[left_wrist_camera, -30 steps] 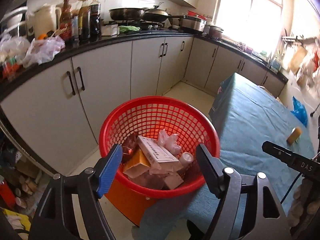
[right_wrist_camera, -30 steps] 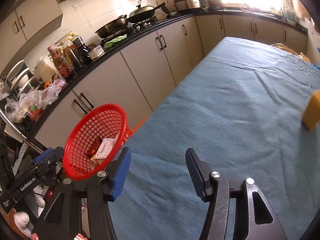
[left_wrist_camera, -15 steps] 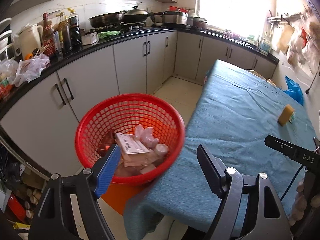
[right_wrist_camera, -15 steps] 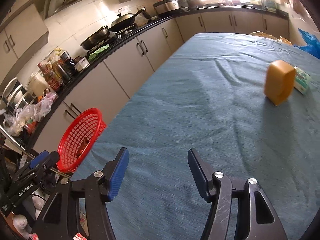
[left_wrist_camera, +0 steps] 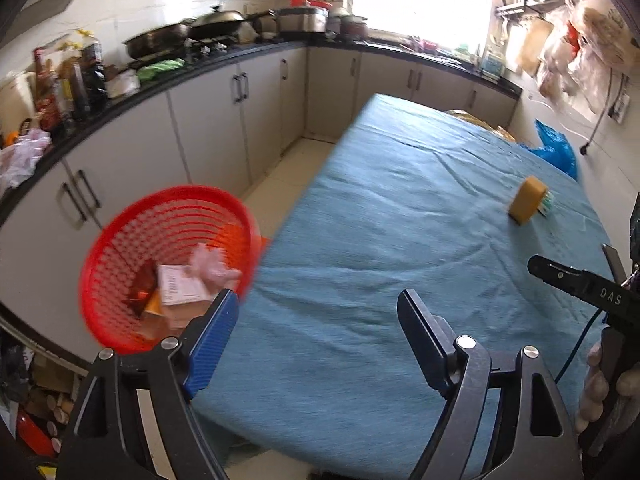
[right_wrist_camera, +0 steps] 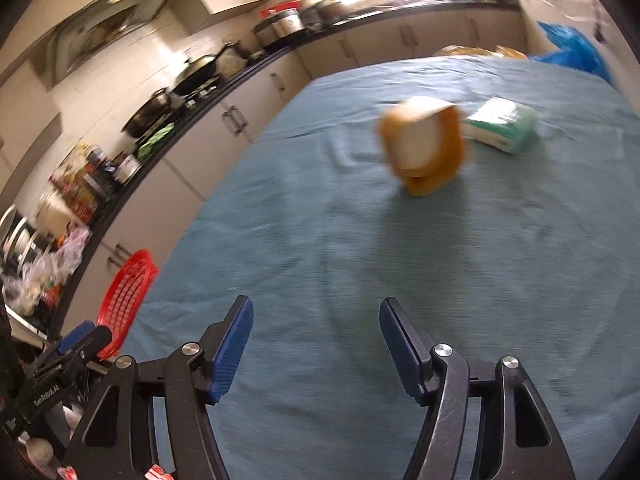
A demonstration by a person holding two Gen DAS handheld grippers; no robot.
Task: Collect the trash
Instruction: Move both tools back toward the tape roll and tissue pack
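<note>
A red mesh basket [left_wrist_camera: 168, 240] stands beside the table's left edge, holding a white box, crumpled pink plastic and other wrappers; it also shows at the left [right_wrist_camera: 128, 300] of the right wrist view. On the blue tablecloth [left_wrist_camera: 400, 220] lie an orange-yellow box [right_wrist_camera: 424, 148] [left_wrist_camera: 527, 200] and a green-and-white packet [right_wrist_camera: 504, 126] just behind it. My left gripper [left_wrist_camera: 316, 320] hangs over the table's near edge, jaws opening, nothing between them. My right gripper [right_wrist_camera: 316, 320] is over the cloth, well short of the orange box, jaws opening and empty.
A dark counter [left_wrist_camera: 200, 68] with pans, bottles and bags runs along white cabinets at the left and back. A blue plastic bag [left_wrist_camera: 556, 148] lies beyond the table's far right corner. A hand [left_wrist_camera: 600, 384] holding the right gripper's handle shows at the right edge.
Both grippers swung right, away from the basket and over the table. The basket slid to the left of both views; the orange box and green packet came closer in the right wrist view. Both jaws widened.
</note>
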